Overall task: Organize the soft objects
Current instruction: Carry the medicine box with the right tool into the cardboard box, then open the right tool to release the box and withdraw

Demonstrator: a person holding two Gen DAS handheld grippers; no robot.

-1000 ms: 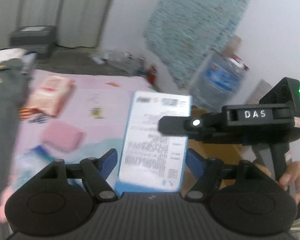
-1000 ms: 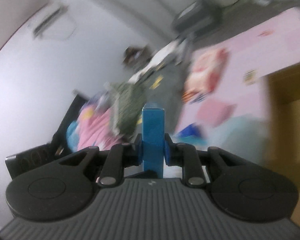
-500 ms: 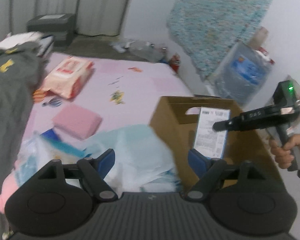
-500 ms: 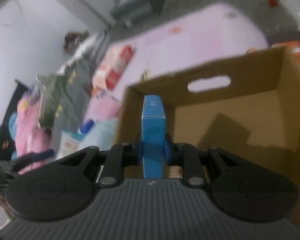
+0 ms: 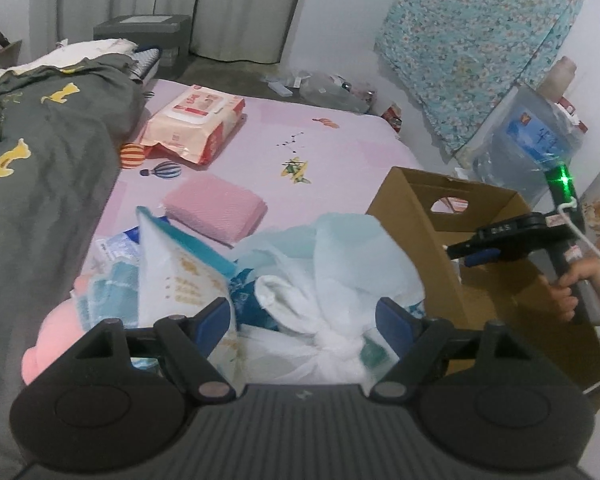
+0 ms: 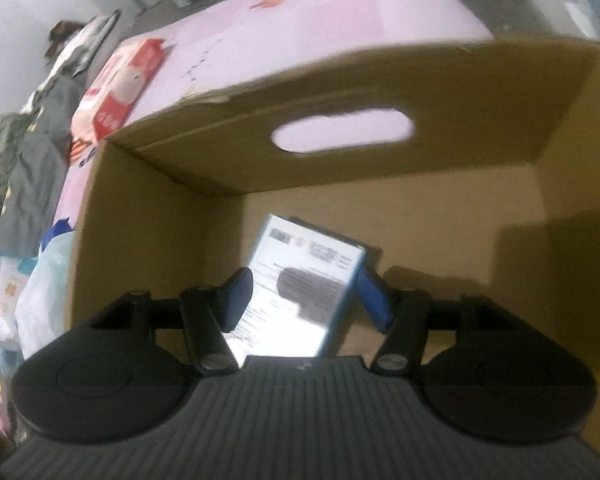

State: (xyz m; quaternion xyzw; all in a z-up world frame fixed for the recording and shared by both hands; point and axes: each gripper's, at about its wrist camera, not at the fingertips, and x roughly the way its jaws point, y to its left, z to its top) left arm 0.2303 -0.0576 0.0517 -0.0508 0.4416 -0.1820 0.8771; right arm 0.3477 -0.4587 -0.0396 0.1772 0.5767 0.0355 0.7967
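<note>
packet (image 6: pixel 300 292) inside cardboard box (image 6: pixel 380 92)

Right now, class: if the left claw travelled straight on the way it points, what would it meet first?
Most likely the knotted white plastic bag, which lies directly between the open left claw's blue fingertips. Depth is unclear in the fisheye view, so how near it is cannot be told.
</note>
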